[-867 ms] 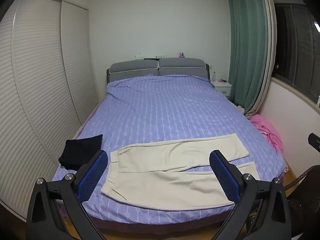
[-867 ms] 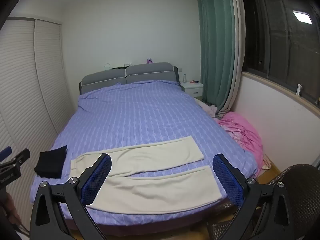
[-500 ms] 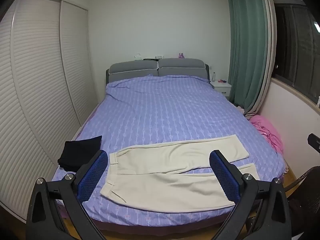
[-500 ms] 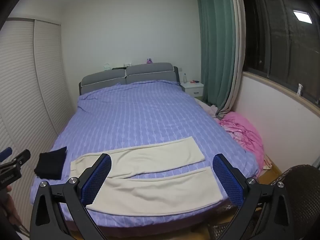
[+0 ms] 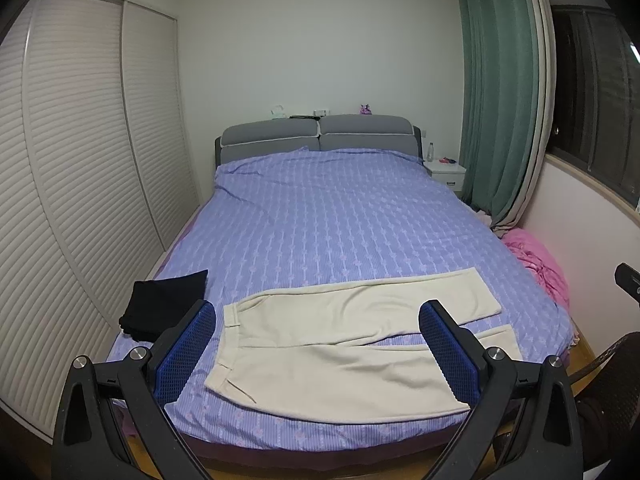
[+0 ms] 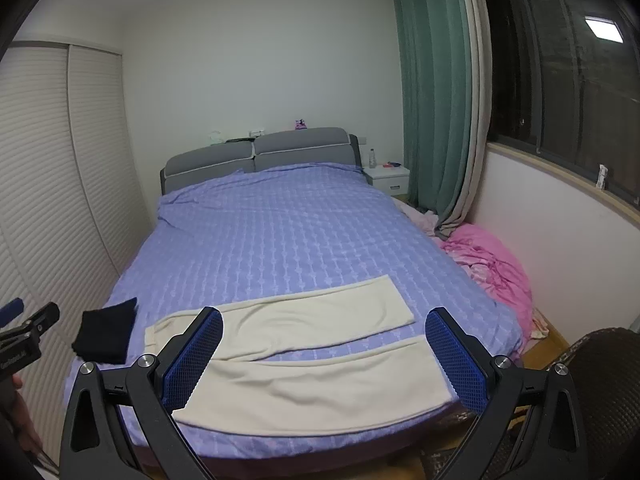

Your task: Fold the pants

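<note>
Cream pants (image 5: 340, 344) lie flat across the foot of the purple bed (image 5: 328, 232), waistband to the left, both legs spread to the right. They also show in the right wrist view (image 6: 304, 352). My left gripper (image 5: 316, 320) is open and empty, held above and in front of the pants. My right gripper (image 6: 324, 326) is open and empty, also short of the bed's foot edge. The left gripper's side shows at the left edge of the right wrist view (image 6: 24, 332).
A folded black garment (image 5: 164, 304) lies on the bed's left corner. A pink blanket heap (image 6: 492, 264) lies on the floor at right. A louvred wardrobe (image 5: 60, 200) lines the left wall. A wicker chair (image 6: 600, 380) stands at lower right.
Both grippers have drifted very slightly; the pants sit a little lower in the views. Nothing was grasped or released.
</note>
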The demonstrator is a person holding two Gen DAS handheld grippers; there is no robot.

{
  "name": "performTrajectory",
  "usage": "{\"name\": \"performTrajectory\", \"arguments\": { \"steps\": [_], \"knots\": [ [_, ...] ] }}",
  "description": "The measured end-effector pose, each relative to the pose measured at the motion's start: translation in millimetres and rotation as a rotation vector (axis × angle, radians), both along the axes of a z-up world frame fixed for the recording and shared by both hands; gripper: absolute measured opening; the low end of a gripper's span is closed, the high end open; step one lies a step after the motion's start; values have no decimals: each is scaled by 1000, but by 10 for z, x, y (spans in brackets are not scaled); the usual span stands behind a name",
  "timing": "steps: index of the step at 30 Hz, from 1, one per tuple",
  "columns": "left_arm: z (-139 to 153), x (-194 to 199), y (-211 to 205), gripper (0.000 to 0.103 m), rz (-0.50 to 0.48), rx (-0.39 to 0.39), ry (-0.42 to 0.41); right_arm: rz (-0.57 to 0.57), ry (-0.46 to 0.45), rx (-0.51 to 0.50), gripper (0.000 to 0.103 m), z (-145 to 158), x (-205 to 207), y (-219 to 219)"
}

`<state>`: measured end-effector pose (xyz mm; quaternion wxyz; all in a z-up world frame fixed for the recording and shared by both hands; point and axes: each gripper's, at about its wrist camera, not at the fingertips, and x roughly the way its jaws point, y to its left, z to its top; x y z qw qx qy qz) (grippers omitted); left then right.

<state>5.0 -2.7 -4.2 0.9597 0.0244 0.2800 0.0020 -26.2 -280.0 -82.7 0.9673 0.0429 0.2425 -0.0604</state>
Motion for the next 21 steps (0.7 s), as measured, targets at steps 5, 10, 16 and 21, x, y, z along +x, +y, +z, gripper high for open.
{"name": "performTrajectory", "arguments": {
  "steps": [5,10,16,21],
  "knots": [
    [17,-1,12,103,7,1,-5,5,0,6,103,-47,38,-17],
    [-19,4,17,103,3,0,3,8,0,10,103,-78,44,-28],
    [-26,26,24,103,0,-2,5,8,3,14,103,-86,42,-40],
    [-35,33,15,103,-4,-1,5,5,1,13,103,-92,41,-56]
  ]
}}
